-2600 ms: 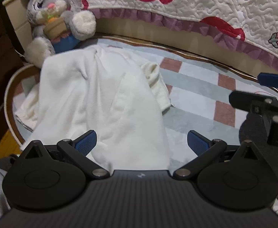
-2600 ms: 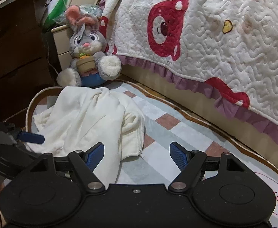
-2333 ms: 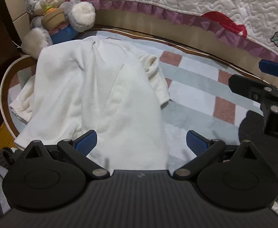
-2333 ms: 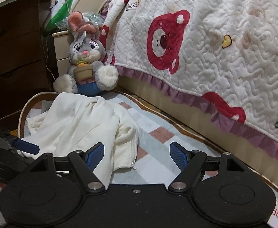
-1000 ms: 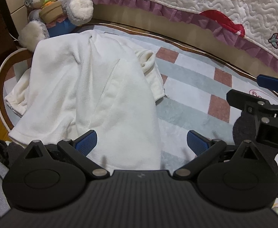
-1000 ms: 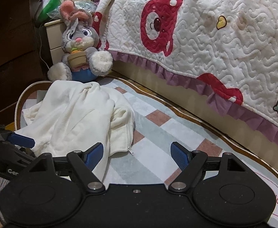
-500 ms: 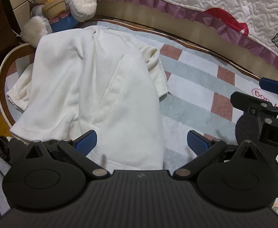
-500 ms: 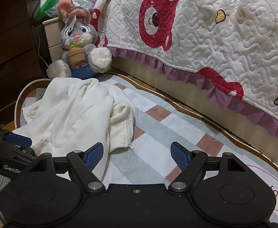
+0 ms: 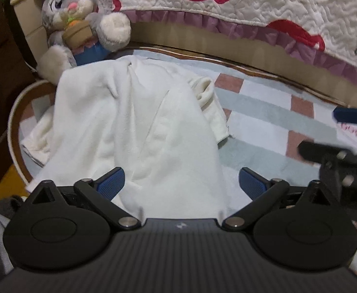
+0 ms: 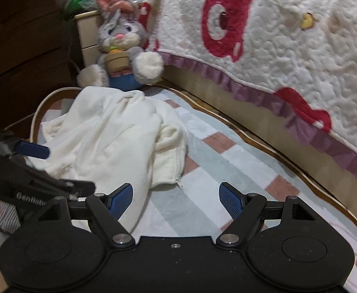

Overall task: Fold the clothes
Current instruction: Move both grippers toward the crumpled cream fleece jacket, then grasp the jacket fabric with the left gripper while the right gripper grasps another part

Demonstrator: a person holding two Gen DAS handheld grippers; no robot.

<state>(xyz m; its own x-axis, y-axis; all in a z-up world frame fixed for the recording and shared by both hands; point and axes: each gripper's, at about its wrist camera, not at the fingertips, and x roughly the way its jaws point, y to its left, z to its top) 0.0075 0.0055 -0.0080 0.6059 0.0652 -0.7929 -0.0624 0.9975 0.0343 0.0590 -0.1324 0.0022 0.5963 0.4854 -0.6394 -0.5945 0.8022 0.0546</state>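
Observation:
A cream fleece garment (image 9: 134, 131) lies crumpled on a checked rug (image 9: 264, 112); it also shows in the right wrist view (image 10: 115, 141), with a zipper edge at its right side. My left gripper (image 9: 181, 183) is open and empty, hovering over the garment's near hem. My right gripper (image 10: 176, 196) is open and empty, over the rug just right of the garment. The right gripper's fingers (image 9: 351, 116) show at the right edge of the left wrist view. The left gripper's fingers (image 10: 32, 150) show at the left of the right wrist view.
A grey plush rabbit (image 9: 80, 24) sits at the rug's far left corner, also in the right wrist view (image 10: 122, 51). A bed with a white quilted cover with red prints (image 10: 276, 36) runs along the far side. A dark wooden cabinet (image 10: 24, 48) stands at the left.
Both grippers have shifted slightly and tilted up; the rabbit and bed now sit lower in view. The garment has not moved. Both grippers stay open.

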